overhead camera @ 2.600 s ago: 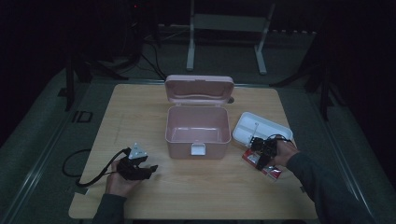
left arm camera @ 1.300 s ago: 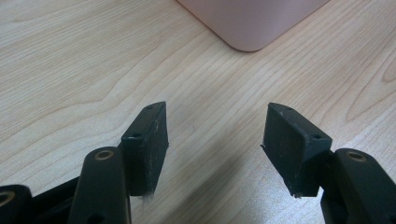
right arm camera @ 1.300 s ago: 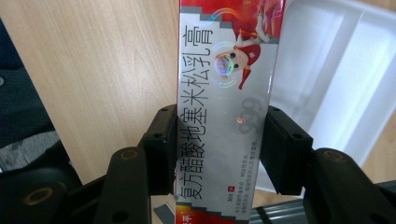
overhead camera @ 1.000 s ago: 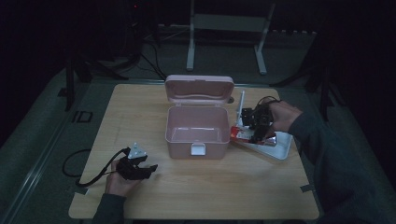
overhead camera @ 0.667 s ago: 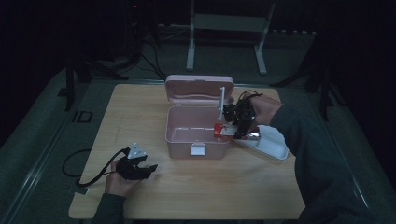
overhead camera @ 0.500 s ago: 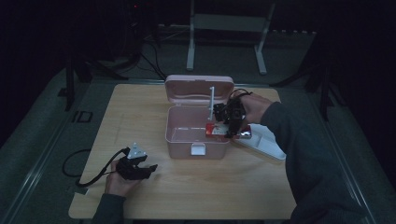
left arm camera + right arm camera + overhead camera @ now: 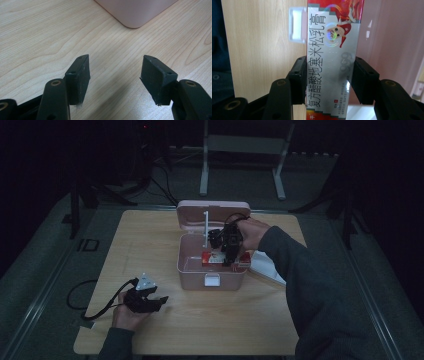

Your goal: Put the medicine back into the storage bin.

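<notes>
Wood-grain table [image 7: 150, 245], dark room around it. Near edge: left gripper [image 7: 159, 301] resting on the table in the person's hand, jaws spread, nothing between them, cable trailing off left. One pink box [image 7: 190, 270] mid-table, lid up, white latch at front. Right gripper [image 7: 220, 255] over the open box, clamped on one red-and-silver carton [image 7: 332, 62] with Chinese print; carton sits low inside the box. White tray [image 7: 267, 270] just right of the box, partly hidden by the sleeve. Far back: one metal stand [image 7: 240, 150], cables on floor.
</notes>
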The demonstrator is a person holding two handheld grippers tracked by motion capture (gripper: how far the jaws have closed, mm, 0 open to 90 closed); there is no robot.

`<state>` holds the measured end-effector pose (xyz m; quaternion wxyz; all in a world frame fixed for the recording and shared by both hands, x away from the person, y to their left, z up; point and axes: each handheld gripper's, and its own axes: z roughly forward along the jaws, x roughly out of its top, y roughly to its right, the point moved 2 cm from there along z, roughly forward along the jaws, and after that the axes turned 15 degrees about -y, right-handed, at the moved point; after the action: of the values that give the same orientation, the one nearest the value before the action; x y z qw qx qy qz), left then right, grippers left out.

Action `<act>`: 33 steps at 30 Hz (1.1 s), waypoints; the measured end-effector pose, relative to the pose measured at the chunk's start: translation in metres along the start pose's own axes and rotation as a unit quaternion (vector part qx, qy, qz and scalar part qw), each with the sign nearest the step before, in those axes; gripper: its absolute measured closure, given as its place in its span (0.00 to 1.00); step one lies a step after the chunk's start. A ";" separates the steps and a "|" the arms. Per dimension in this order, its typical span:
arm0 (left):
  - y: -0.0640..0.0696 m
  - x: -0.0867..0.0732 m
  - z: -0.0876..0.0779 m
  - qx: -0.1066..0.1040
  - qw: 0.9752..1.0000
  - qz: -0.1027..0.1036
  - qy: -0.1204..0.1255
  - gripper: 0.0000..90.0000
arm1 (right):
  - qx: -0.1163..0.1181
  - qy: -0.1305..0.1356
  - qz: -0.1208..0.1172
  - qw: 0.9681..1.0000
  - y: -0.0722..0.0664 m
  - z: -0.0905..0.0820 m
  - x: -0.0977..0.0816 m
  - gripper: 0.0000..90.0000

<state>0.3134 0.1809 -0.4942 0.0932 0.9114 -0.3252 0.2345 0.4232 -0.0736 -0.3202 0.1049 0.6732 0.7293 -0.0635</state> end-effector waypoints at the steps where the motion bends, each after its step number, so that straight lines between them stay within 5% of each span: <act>1: 0.000 0.000 0.000 0.000 1.000 0.000 -0.001 0.44 | 0.003 0.001 0.002 1.000 0.000 0.000 0.002 0.57; 11: 0.000 0.000 0.001 0.000 1.000 0.001 -0.001 0.45 | 0.002 0.009 -0.004 1.000 0.008 0.012 0.016 0.57; 23: 0.000 0.000 0.000 0.001 1.000 0.000 -0.001 0.45 | 0.007 -0.011 -0.006 1.000 0.008 0.024 0.024 0.57; 33: 0.000 0.000 0.001 0.001 1.000 0.001 -0.001 0.45 | 0.030 -0.005 0.008 1.000 0.007 0.030 0.024 0.56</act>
<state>0.3133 0.1805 -0.4952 0.0917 0.9114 -0.3257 0.2343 0.4303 -0.0570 -0.3547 0.0893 0.6812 0.7213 -0.0879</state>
